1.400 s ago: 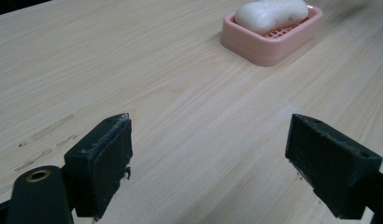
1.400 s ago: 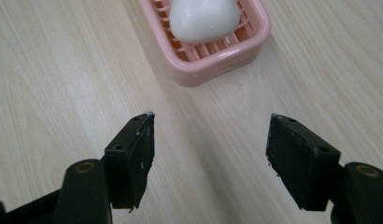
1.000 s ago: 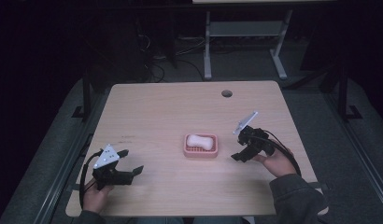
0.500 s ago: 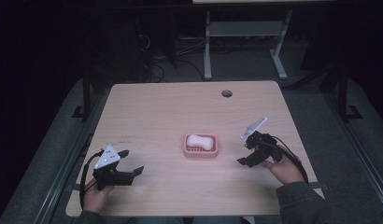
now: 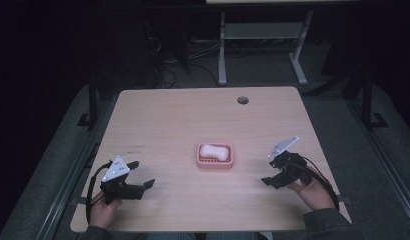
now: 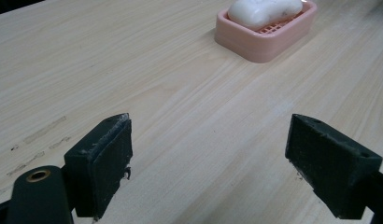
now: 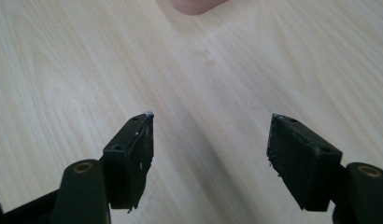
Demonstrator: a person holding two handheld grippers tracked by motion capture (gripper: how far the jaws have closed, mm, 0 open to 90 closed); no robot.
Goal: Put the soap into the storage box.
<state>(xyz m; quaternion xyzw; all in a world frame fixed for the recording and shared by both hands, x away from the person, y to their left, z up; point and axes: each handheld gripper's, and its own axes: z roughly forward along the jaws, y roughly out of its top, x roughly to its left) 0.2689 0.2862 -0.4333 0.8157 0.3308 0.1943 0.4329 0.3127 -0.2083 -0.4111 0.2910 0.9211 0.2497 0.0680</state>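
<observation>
The left gripper (image 5: 141,175) rests near the table's (image 5: 163,115) front left corner, jaws wide apart and empty. In the table's middle, a white soap bar (image 5: 215,151) lies in a pink soap dish (image 5: 215,162), with bare wood all around. The right gripper (image 5: 271,171), near the right edge, is also spread and empty.

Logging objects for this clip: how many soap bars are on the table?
1: a white soap bar lying in the pink dish at the table's centre, between both open grippers.
</observation>
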